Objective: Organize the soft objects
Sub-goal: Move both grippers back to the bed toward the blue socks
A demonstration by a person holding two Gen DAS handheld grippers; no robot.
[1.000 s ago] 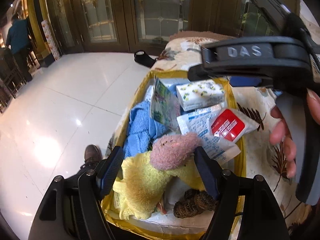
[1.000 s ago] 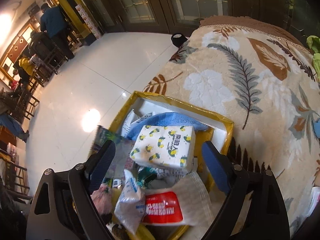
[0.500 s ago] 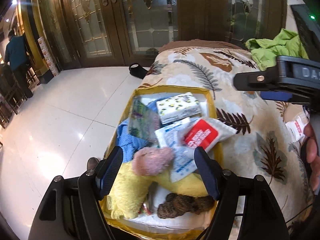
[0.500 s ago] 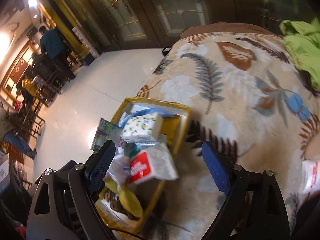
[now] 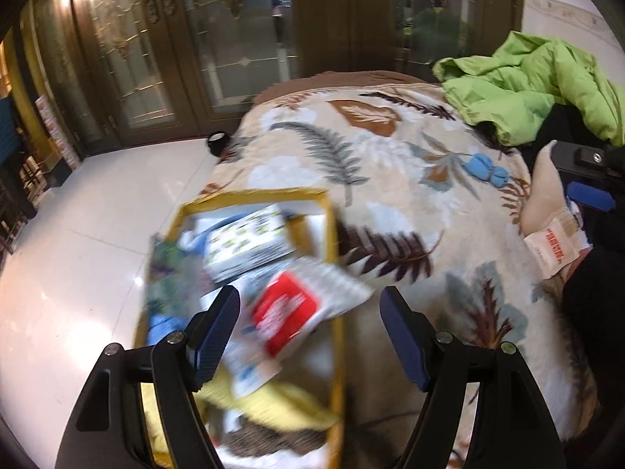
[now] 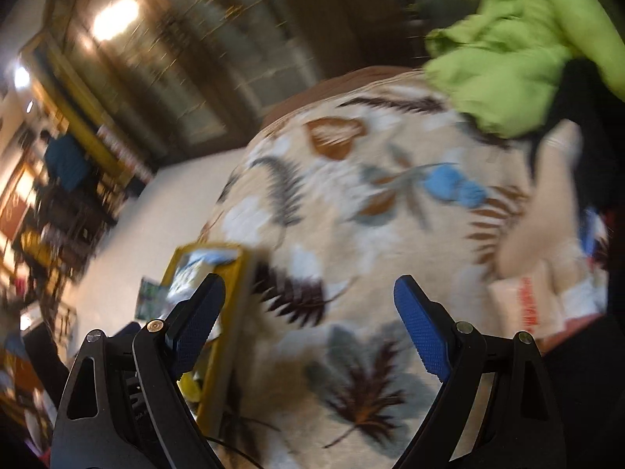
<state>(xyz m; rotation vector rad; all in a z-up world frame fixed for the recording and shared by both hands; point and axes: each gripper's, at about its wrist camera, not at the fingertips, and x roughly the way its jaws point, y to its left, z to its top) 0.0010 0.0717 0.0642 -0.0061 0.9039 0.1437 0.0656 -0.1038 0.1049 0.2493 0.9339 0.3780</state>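
A yellow-rimmed box [image 5: 254,195] sits at the left edge of the leaf-print blanket [image 5: 390,203]. It holds a lemon-print tissue pack [image 5: 250,242], a red-labelled pack [image 5: 285,316], a yellow towel [image 5: 281,406] and a blue cloth [image 5: 160,328]. My left gripper [image 5: 309,297] hangs open over the box's right rim, holding nothing. My right gripper [image 6: 308,289] is open above bare blanket, with the box [image 6: 242,273] to its left. Off to its right lie a beige soft item [image 6: 547,211] and a white pack with red print [image 6: 523,305].
A green jacket [image 5: 539,82] is heaped on dark fabric at the blanket's far right. White tiled floor [image 5: 78,254] lies left of the bed, with a small black object [image 5: 216,142] by its corner. Glass-panelled doors stand behind. A person [image 6: 64,160] stands far left.
Both views have swung right, away from the box and across the blanket. The right gripper left the tissue pack and now faces bare blanket near the beige item. Both stay open.
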